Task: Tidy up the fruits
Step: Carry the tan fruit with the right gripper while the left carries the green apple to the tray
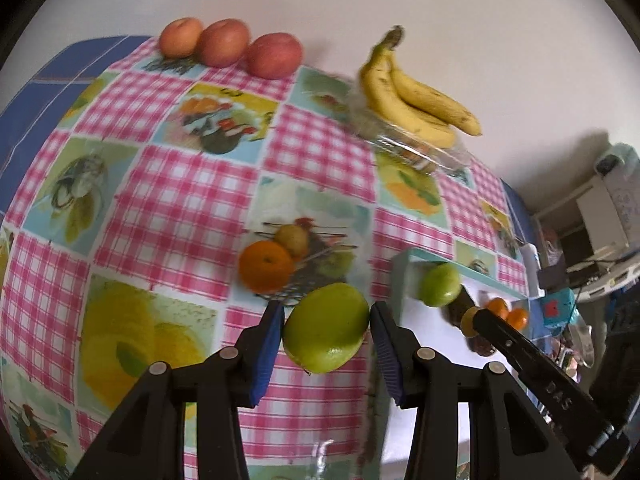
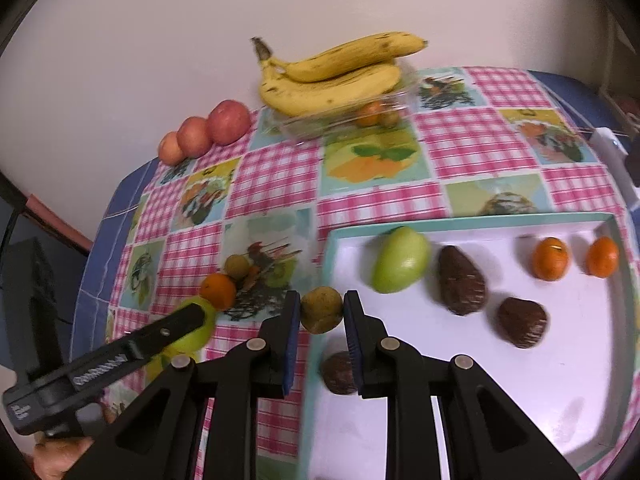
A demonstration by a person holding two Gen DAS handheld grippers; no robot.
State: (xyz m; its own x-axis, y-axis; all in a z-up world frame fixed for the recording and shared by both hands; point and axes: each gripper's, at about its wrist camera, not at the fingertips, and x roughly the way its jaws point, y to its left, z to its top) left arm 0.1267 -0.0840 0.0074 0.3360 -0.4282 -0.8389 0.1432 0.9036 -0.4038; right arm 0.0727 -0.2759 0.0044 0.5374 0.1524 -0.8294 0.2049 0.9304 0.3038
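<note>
My left gripper (image 1: 326, 322) is shut on a green mango (image 1: 326, 328) and holds it above the checked tablecloth; it also shows in the right wrist view (image 2: 192, 320). My right gripper (image 2: 321, 310) is shut on a small yellow-brown fruit (image 2: 322, 309) at the left rim of the white tray (image 2: 460, 220); it also shows in the left wrist view (image 1: 470, 322). The tray holds another green mango (image 2: 401, 260), three brown scaly fruits (image 2: 462, 280) and two oranges (image 2: 551, 259). An orange (image 1: 266, 266) and a small yellowish fruit (image 1: 293, 239) lie on the cloth.
Three red-orange apples (image 1: 228, 42) line the wall at the back left. A bunch of bananas (image 1: 412, 92) lies on a clear plastic box (image 2: 344, 118) with small fruits inside. Furniture and clutter (image 1: 592, 240) stand beyond the table's right edge.
</note>
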